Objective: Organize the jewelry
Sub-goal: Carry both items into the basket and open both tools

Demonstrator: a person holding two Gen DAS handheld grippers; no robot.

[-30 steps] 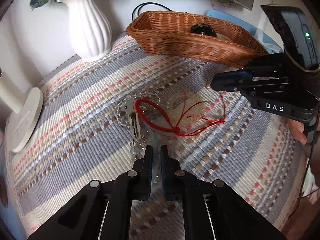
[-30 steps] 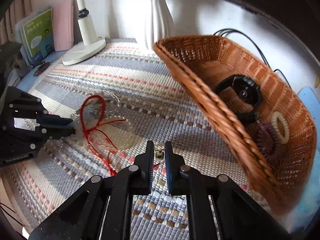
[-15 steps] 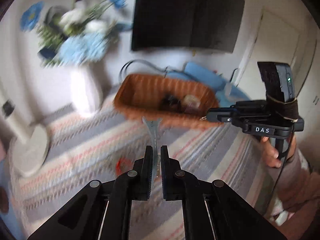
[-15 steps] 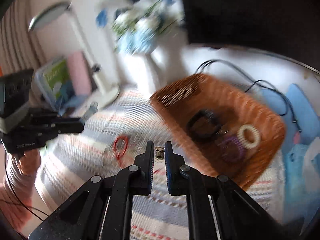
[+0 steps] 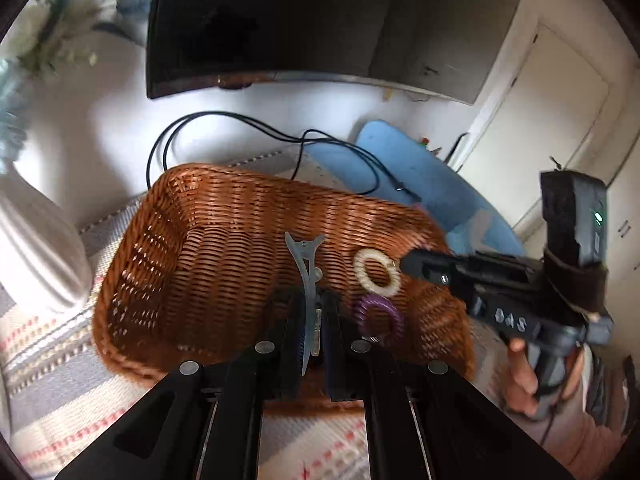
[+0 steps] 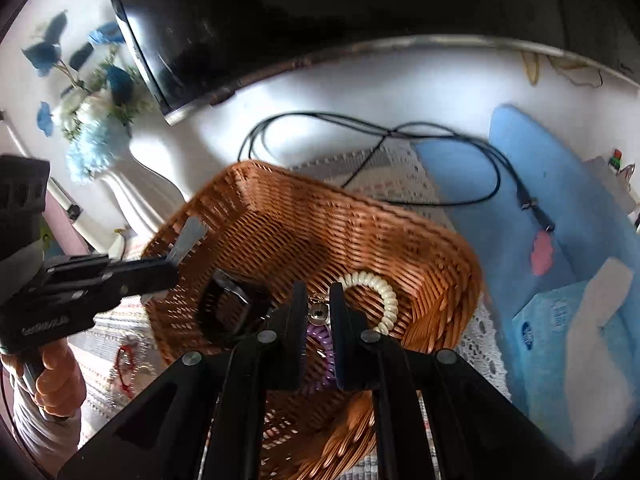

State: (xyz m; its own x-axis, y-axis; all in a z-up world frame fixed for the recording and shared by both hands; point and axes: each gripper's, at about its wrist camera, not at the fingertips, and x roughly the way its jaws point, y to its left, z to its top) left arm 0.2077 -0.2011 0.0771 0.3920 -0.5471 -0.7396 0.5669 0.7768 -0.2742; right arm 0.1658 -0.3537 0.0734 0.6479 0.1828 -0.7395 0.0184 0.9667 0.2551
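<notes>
both grippers are black, with flat arms that fan out like an open book toward two straight fingers. the left gripper [image 5: 312, 322] has round silver screws along its arms, and the right gripper [image 6: 318, 312] has the same. seen from the side, the right one has white letters on it, a small green light on a dark box on top, and a dark strap around it. the person's hand [image 5: 520, 376] has a pink sleeve [image 5: 588, 436].

Two coiled hair ties [image 5: 376, 272] in basket [image 5: 224, 216], vase [image 5: 36, 256] to its left
</notes>
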